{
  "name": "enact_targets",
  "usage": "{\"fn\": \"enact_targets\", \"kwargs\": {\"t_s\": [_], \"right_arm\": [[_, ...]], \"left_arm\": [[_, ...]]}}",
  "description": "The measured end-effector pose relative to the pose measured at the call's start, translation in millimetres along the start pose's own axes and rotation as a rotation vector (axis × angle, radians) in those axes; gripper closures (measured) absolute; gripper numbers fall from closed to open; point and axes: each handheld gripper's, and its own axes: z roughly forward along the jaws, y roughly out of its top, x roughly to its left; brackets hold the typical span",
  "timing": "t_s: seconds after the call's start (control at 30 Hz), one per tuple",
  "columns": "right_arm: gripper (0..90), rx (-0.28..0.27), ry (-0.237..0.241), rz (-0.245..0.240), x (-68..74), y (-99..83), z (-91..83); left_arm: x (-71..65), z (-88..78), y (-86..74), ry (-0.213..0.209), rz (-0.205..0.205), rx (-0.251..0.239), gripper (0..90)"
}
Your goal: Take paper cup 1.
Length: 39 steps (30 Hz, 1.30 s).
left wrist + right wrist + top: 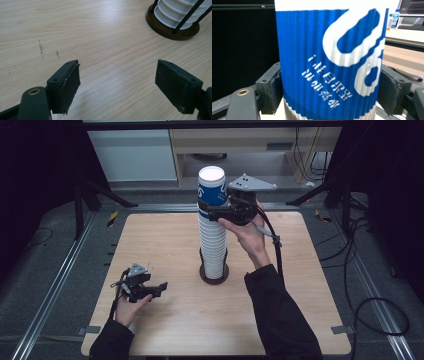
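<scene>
Wooden surface [175,320], dark surround. Right gripper [216,209] is clamped on the blue cup [212,190] topping the stack [212,250] at centre. Advise lifting straight toward twelve o'clock, no twist. Left gripper [159,287] gapes empty at seven o'clock.

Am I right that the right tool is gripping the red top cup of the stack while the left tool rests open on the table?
Not quite: the top cup is blue, not red, as the right gripper view shows. The right tool does grip it, and the left tool rests open on the table.
</scene>
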Motion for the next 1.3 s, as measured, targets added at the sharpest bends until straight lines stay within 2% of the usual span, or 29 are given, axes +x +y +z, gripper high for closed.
{"fn": "enact_targets", "kwargs": {"t_s": [0.17,0.57,0.83,0.87,1.03,1.07,1.1,1.2,1.3], "right_arm": [[20.7,-0.008,-0.006,-0.027,2.5,12.5,-2.6],[20.6,-0.065,-0.008,-0.027,3.9,34.2,-11.5],[20.6,-0.105,-0.017,-0.047,2.9,44.5,-28.8],[20.6,-0.105,-0.017,-0.047,2.9,44.5,-28.8],[20.6,-0.106,-0.059,-0.06,-5.4,40.4,-53.8],[20.6,-0.106,-0.059,-0.06,-5.4,40.4,-53.8],[20.6,-0.1,-0.072,-0.056,-9.7,35.4,-62.7],[20.6,-0.093,-0.084,-0.053,-14.3,29.3,-71.6],[20.6,-0.078,-0.101,-0.043,-23.4,14.0,-86.7]], "left_arm": [[-0.3,0.0,0.0,0.0,0.002,-0.001,19.4],[-0.3,-0.1,-0.1,-0.001,-0.004,-0.003,19.3],[-0.1,-0.4,-0.1,-0.003,-0.006,-0.005,19.2],[-0.1,-0.4,-0.1,-0.003,-0.006,-0.005,19.2],[-0.6,-2.0,0.8,-0.006,-0.001,-0.009,19.2],[-0.6,-2.0,0.8,-0.006,-0.001,-0.009,19.2],[-0.9,-2.6,1.3,-0.006,0.001,-0.012,19.2],[-1.0,-3.2,1.5,-0.006,0.002,-0.012,19.3],[-1.9,-3.6,2.1,-0.012,0.005,-0.015,19.9]]}}
